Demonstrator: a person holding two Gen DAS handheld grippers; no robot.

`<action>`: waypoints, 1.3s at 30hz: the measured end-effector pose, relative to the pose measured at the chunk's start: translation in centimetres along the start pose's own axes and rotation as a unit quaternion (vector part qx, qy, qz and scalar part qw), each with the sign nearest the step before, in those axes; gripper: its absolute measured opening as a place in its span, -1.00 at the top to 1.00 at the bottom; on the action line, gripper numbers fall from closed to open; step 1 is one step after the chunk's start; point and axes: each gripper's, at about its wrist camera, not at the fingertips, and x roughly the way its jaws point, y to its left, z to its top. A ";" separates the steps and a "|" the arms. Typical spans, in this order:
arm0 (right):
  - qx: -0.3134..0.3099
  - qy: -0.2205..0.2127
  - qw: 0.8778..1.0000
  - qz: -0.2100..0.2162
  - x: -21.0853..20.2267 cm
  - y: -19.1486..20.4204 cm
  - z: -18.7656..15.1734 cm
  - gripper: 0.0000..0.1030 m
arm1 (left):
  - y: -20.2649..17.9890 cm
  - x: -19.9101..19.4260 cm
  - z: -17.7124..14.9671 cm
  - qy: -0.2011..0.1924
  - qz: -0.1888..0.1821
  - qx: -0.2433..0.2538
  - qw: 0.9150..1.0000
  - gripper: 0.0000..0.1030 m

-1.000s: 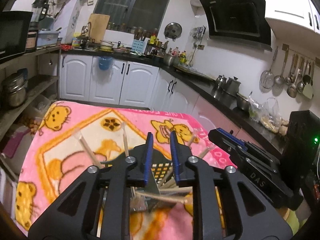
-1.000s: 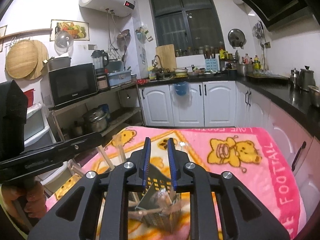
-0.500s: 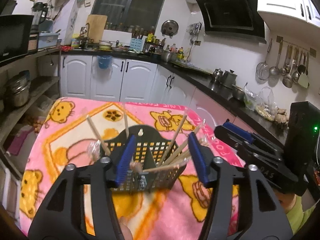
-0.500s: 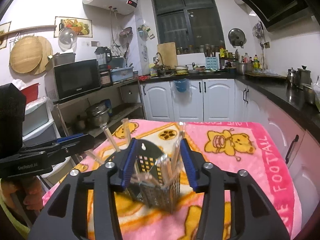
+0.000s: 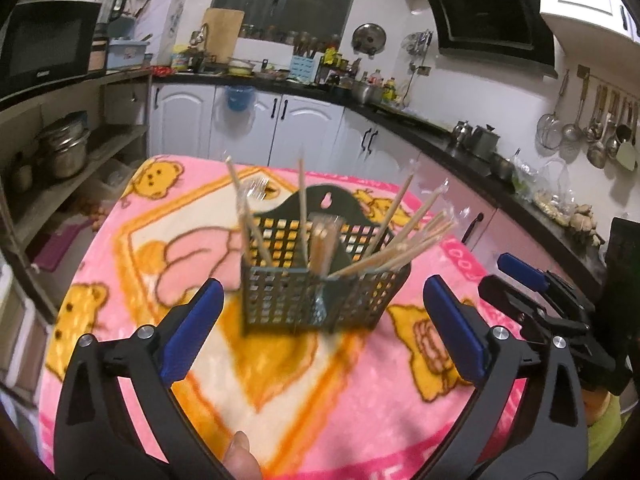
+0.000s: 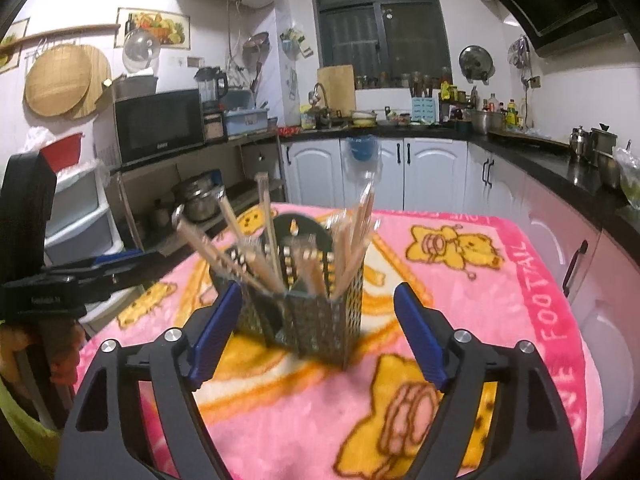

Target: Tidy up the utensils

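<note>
A dark mesh utensil basket (image 5: 320, 300) stands upright on the pink bear blanket (image 5: 360, 392). Several wooden chopsticks (image 5: 396, 248), some in clear wrappers, stick out of it at different angles. My left gripper (image 5: 320, 284) is just short of the basket, its jaws opening wide, its blue pads (image 5: 192, 328) touching nothing. The right wrist view shows the same basket (image 6: 316, 324) and chopsticks (image 6: 240, 256) just beyond my right gripper (image 6: 318, 290). Its jaws are opening too, and nothing is pressed between them. Each gripper shows at the edge of the other's view: the right gripper (image 5: 504, 278) and the left gripper (image 6: 156, 258).
The blanket (image 6: 460, 300) covers a table in a kitchen. White cabinets (image 5: 304, 128) and a black counter (image 5: 480, 152) run behind and to the right. A shelf with pots (image 5: 64, 152) and a microwave (image 6: 160, 124) stands at the left. A thumb (image 5: 240, 452) shows at the bottom.
Both grippers went from nearly shut to wide open and drew back from the basket. The basket, half hidden under the fingers before, now stands in full view ahead of the tips.
</note>
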 end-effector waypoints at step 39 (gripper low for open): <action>0.002 -0.042 0.997 -0.058 -1.7 2.0 -9.5 -0.87 | 0.8 -0.1 -10.3 -0.038 0.076 0.022 0.996 -0.79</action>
